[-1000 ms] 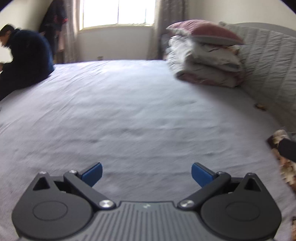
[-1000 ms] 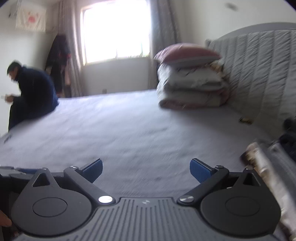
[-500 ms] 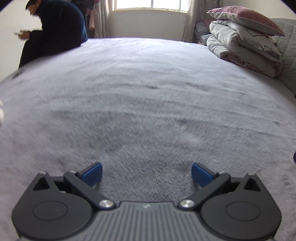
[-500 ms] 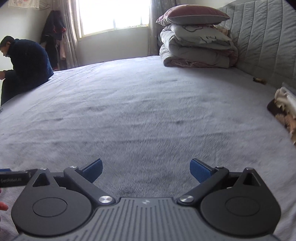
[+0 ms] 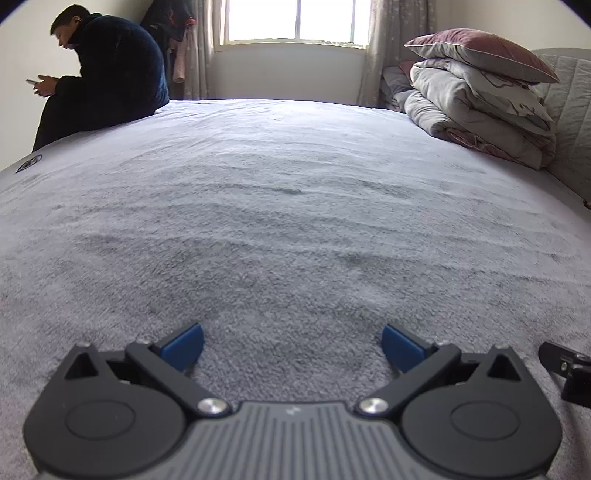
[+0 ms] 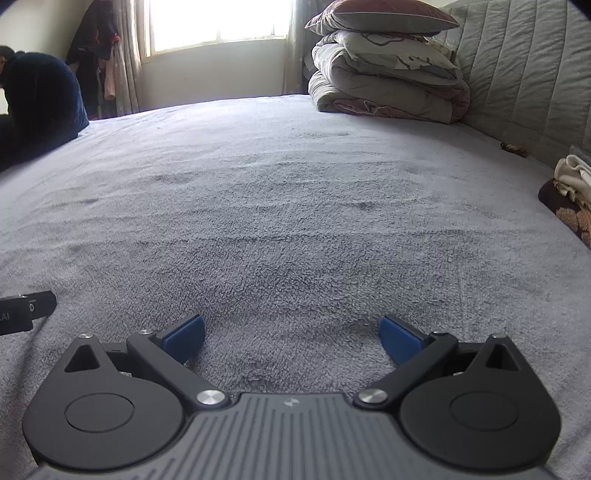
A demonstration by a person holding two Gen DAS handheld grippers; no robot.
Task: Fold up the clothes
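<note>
Home bedroom, prob.: big bed (image 5: 280,192), stacked duvets (image 6: 388,77), curtained window (image 5: 295,18).

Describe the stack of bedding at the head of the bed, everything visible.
The stack of bedding sits at the far right corner of the bed, against the quilted grey headboard. A folded grey quilt with a dusty pink underside and faint line patterns forms the bulk. A maroon pillow with a grey underside lies on top. Soft, puffy, neatly piled.

The left tool (image 5: 291,345) and right tool (image 6: 291,338) sit low, side by side, fingers spread wide, gripping nothing.
</note>
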